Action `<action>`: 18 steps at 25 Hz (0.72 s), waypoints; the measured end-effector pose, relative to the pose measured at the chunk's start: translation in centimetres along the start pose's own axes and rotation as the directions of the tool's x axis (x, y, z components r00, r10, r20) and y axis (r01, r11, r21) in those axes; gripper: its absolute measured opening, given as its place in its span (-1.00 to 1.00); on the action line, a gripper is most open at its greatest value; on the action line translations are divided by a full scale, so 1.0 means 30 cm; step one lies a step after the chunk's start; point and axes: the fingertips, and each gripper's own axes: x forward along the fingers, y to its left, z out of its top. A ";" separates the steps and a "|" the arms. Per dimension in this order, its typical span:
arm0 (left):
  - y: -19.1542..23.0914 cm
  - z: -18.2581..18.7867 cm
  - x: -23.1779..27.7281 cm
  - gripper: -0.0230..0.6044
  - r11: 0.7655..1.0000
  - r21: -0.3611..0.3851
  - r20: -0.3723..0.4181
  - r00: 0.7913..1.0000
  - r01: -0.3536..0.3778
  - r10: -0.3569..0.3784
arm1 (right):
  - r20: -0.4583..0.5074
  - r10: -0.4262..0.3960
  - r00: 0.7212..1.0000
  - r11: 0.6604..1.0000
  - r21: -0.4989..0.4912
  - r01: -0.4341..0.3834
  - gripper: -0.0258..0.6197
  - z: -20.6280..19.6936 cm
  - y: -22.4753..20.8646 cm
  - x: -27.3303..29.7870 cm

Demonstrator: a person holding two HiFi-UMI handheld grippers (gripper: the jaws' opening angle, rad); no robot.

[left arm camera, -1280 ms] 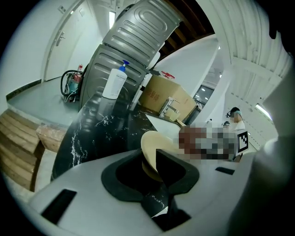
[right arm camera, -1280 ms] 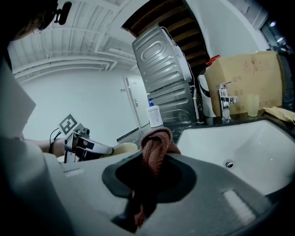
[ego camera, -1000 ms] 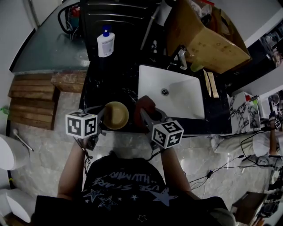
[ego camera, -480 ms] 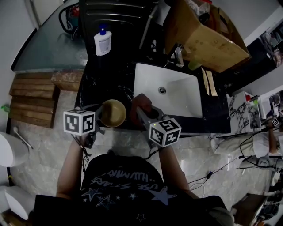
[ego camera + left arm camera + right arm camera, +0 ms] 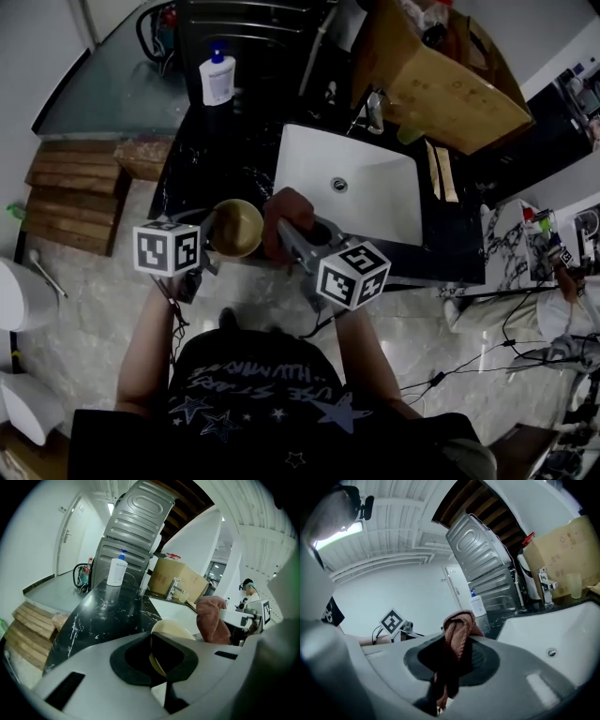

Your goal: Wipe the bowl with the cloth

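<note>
Head view: a person stands at a black marble counter (image 5: 211,164) w/ a white rectangular sink (image 5: 384,211) set into it. The left gripper (image 5: 208,242) is clamped on the left rim of a round tan bowl (image 5: 236,228), which is at the counter's front edge, just left of the sink. The right gripper (image 5: 289,230) pinches a bunched reddish-brown cloth (image 5: 284,208) just beside the bowl's right side. Whether cloth and bowl touch can't be told from above.

Left gripper view adds the detail: the jaws are closed on the bowl's rim, and the bowl is seen nearly edge-on and tilted, pale outer wall up. The cloth hangs to its right, w/ the right gripper's body behind it.

Right gripper view: the jaws are clenched on the cloth, one fold standing up above them and the rest trailing down btwn them. This view shows the cloth but not the bowl. The left gripper appears only as its black-and-white marker cube (image 5: 392,620) at left.

Bg: a white pump bottle w/ blue top (image 5: 217,78) stands at the counter's back, beside a dark ribbed metal appliance (image 5: 253,37). A chrome tap (image 5: 375,111) sits behind the sink, w/ a brown cardboard box (image 5: 441,89) past it. The right gripper view shows a pale translucent cup (image 5: 573,591) next to the tap, clearer than from above. Only the head view shows the stacked wooden planks (image 5: 70,192) on the floor left of the counter.
</note>
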 end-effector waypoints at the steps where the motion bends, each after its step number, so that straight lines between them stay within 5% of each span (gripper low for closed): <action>1: -0.010 0.001 0.001 -0.87 1.000 0.008 0.005 1.000 -0.007 0.007 | -0.007 0.028 1.000 1.000 -0.007 -0.028 -0.71 0.005 0.025 0.001; 5: -0.060 0.008 0.007 -0.87 0.999 0.042 0.023 0.999 -0.033 0.033 | -0.099 0.095 0.991 0.995 -0.028 -0.098 -0.71 -0.022 0.101 0.030; 10: -0.127 0.039 0.006 -0.87 0.992 0.101 0.082 0.994 -0.077 0.069 | -0.276 0.075 0.958 0.995 -0.042 -0.090 -0.71 -0.118 0.099 0.077; 18: -0.223 0.020 0.010 -0.86 0.989 0.141 0.082 0.996 -0.051 0.040 | -0.507 -0.071 0.859 0.995 -0.099 0.023 -0.71 -0.235 0.016 0.102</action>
